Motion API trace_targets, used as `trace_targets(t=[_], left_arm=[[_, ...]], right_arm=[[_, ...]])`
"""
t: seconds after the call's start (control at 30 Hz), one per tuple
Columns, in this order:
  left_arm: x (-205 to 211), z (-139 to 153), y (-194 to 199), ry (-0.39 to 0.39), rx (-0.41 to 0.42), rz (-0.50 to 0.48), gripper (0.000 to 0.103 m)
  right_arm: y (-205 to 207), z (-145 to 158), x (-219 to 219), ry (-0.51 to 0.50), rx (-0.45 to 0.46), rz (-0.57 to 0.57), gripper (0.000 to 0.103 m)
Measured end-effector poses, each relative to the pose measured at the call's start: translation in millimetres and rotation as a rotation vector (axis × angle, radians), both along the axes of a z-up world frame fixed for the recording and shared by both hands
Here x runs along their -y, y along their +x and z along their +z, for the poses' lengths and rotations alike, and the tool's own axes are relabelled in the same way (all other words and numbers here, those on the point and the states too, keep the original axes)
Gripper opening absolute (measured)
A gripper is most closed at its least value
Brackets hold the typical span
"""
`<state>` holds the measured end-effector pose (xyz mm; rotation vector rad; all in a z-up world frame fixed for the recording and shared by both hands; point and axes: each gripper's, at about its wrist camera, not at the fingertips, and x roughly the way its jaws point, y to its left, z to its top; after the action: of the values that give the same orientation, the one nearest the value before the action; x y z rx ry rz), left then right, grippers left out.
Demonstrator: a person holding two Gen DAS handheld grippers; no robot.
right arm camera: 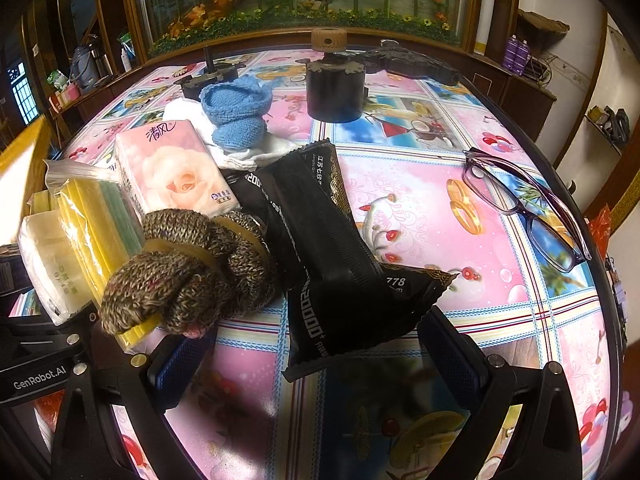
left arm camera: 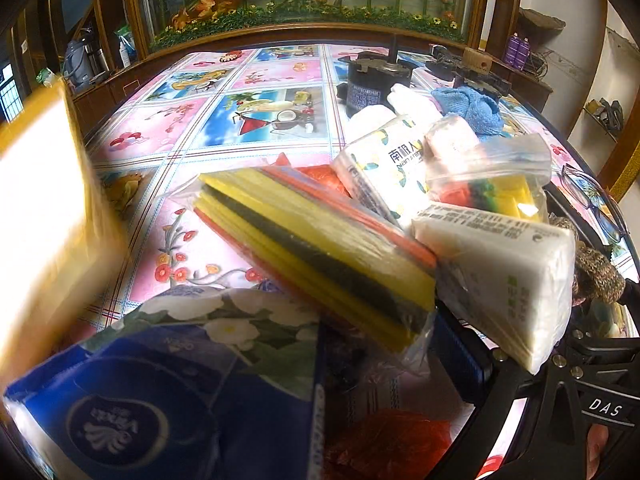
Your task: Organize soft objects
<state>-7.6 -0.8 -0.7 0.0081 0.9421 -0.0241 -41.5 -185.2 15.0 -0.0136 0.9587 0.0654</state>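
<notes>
Black wipes pack [right arm camera: 320,248] between wide-open right hand-held gripper [right arm camera: 316,356]

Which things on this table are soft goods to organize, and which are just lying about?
Belong to the job:
pink tissue pack
brown knitted socks
blue knitted item
bagged sponge cloths
black packet

Lying about:
glasses
black cylinder
</notes>
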Motion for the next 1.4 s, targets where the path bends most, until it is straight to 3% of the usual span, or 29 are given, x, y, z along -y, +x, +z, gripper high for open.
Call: trace_targets(t=[1.17,1.3,1.4], left_arm=[[3.8,0.0,-2.8,0.002,0.001,0.001,0.103],[5.6,0.6,-5.3,0.001,0.001,0.029,0.103],[2.0,3.0,-8.4,-0.001,0.002,0.038,0.103]], right_arm=[[0.0,-0.4,3.0,-0.006,-0.005,-0.008,0.102],[-3.0,0.3,1.9,-0.009,-0.027,0.051,0.102],[-16.2,4.1,8.2,0.044,-0.058,0.128,0.103]])
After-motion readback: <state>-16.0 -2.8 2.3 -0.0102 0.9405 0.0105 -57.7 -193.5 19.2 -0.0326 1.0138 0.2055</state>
